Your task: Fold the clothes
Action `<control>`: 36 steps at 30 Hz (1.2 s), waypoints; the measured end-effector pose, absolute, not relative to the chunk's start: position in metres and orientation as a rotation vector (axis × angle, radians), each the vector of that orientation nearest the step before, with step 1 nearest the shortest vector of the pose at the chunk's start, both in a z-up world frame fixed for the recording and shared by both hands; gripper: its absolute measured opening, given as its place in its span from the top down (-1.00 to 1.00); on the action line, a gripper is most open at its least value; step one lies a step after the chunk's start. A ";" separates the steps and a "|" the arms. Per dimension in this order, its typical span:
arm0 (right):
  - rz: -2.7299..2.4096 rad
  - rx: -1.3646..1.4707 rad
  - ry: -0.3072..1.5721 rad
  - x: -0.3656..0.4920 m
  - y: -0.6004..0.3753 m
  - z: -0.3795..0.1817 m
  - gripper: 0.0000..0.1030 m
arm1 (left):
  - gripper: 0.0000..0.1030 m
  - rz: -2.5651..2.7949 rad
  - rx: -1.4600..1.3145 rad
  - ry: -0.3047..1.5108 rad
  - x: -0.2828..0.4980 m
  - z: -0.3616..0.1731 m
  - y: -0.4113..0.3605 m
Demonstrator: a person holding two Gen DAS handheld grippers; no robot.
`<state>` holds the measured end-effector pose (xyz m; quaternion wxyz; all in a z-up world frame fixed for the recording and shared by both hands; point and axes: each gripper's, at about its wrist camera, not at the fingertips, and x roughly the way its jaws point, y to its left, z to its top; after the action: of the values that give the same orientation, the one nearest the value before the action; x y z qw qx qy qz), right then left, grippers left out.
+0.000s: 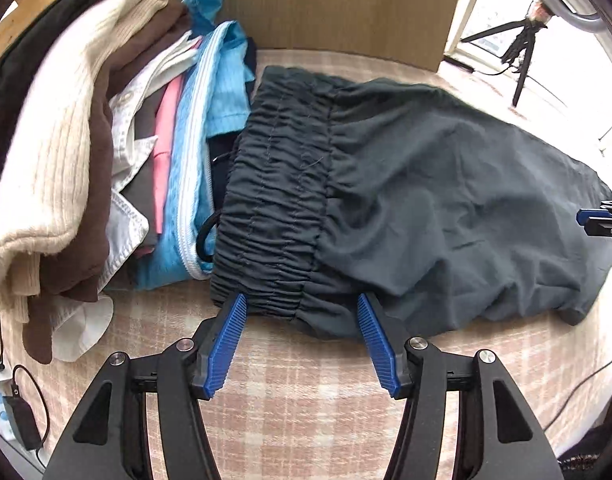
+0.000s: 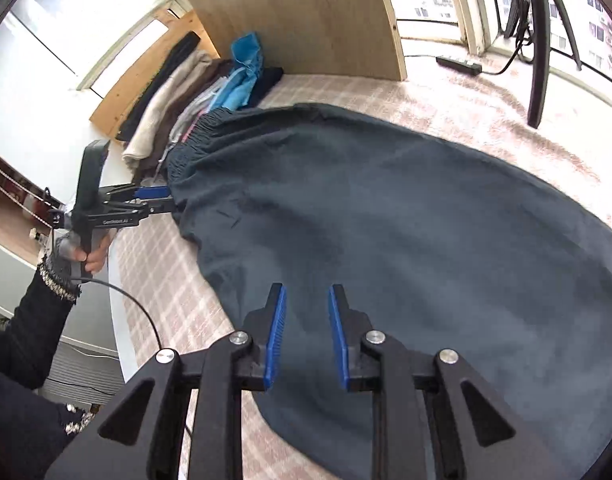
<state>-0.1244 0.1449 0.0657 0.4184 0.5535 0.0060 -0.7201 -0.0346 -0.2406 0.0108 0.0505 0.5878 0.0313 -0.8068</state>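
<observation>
We judge the dark grey trousers (image 1: 405,184) to be light, soft and limp, a thin woven cloth that will sag and crease wherever it is not supported, so it wants a pinch at an edge, not in the middle of the panel. The best hold looks to be the gathered elastic waistband (image 1: 274,184), which is thicker and ridged and should not slip between ribbed pads; the far hem would serve for the other hand. The garment lies flat on the checked pink-and-cream cloth covering the bench (image 1: 290,400), filling the centre and right of the left wrist view, its waistband towards the left and just beside a row of folded clothes (image 1: 106,140) in cream, brown, white, pink and bright blue. Its surface is matt, slate-coloured, with shallow wrinkles and a bunched lower edge. Our left gripper (image 1: 302,312) stands about half open at the near corner of the waistband, its blue pads on either side of the cloth without pressing on it, holding nothing. Our right gripper (image 2: 306,300), low in the centre of the right wrist view, is only narrowly open above the leg end of the trousers and likewise empty.
</observation>
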 end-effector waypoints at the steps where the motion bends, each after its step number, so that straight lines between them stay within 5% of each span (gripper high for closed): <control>1: -1.806 1.421 0.047 -0.126 0.139 0.058 0.57 | -0.09 -2.436 1.802 0.127 -0.035 0.009 -0.245; 8: -2.105 1.371 -0.116 -0.107 0.232 0.091 0.52 | -0.08 -2.641 1.676 0.085 -0.020 0.076 -0.203; 12: -2.619 1.427 -0.273 -0.075 0.365 0.111 0.08 | -0.09 -2.776 1.671 -0.078 -0.036 0.107 -0.134; 21: -3.139 1.714 -0.343 -0.022 0.546 0.110 0.08 | -0.09 -2.946 1.859 -0.382 -0.071 0.108 0.018; 36: -3.296 1.635 -0.296 -0.021 0.575 0.114 0.08 | -0.09 -2.814 2.002 -0.540 -0.080 0.088 0.089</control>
<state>-0.0211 0.5749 0.1143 -0.2714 0.4263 -0.0773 -0.8594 -0.0804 0.0891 0.0878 -0.1763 0.5637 -0.1521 -0.7925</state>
